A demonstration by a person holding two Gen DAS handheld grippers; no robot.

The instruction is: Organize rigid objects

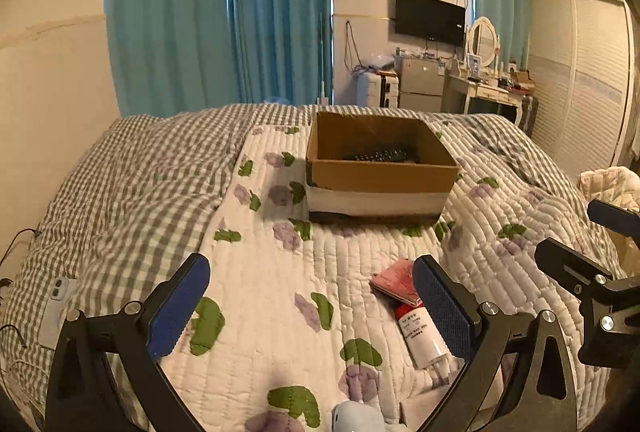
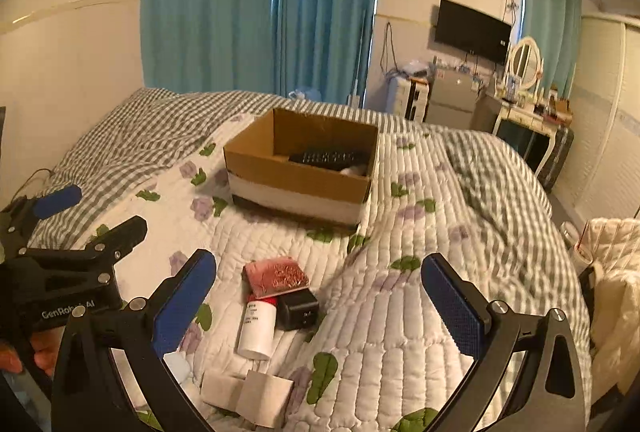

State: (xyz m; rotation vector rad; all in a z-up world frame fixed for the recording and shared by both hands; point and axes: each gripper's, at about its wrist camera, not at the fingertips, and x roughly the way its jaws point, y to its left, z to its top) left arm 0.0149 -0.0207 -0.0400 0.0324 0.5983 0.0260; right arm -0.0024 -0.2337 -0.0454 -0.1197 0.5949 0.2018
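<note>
White bottle (image 2: 257, 328) lies on bed, long axis toward box (image 2: 304, 188); nearer right claw (image 2: 320, 306). Both claws, incl. left claw (image 1: 310, 306), wide open, empty.

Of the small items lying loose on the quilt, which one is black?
The black cube-shaped charger, lying beside the red-capped white bottle and below the pink packet; the others are white, red or pink.

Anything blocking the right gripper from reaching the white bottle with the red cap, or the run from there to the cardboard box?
Nothing visible blocks the right gripper from the white bottle. A pink packet touches its cap end and a black adapter sits beside it. Only quilt lies before the cardboard box.
</note>
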